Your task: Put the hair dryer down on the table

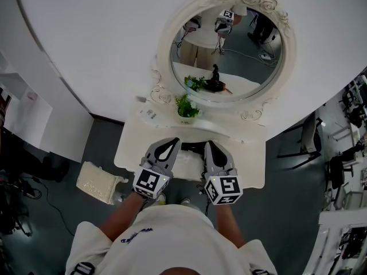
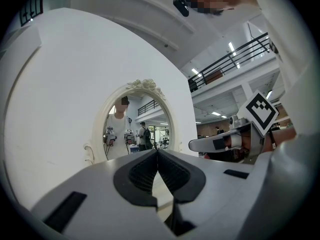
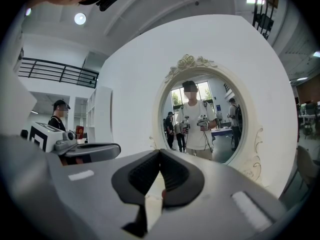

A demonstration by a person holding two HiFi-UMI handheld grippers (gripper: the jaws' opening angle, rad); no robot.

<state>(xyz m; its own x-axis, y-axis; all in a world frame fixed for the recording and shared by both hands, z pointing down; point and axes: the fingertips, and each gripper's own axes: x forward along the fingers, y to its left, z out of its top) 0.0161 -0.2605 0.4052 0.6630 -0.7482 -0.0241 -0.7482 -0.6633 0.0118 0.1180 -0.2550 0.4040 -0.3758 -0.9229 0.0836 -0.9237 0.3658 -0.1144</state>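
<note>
The hair dryer [image 1: 198,149] is hard to make out. In the head view it is only a dark shape lying on the white tabletop [image 1: 251,166] between the two tools, mostly covered by them. A dark reflection beside the plant's reflection in the oval mirror [image 1: 226,50] seems to be the same thing. Neither gripper view shows it, because each tool's grey body fills the lower half of its view and hides the tabletop.

Those views do settle the jaws. The left hand-held gripper [image 2: 158,153] has its black pads pressed together at the tips with nothing between them, and so does the right hand-held gripper [image 3: 160,152]. Each view also catches the other tool alongside, and the mirror with a person reflected in it.

From above, both tools point toward the far side. A small potted plant [image 1: 186,107] stands at the mirror's foot. A pale cushioned thing [image 1: 100,182] sits on the floor to the left, partly cut off by the tabletop's edge.
</note>
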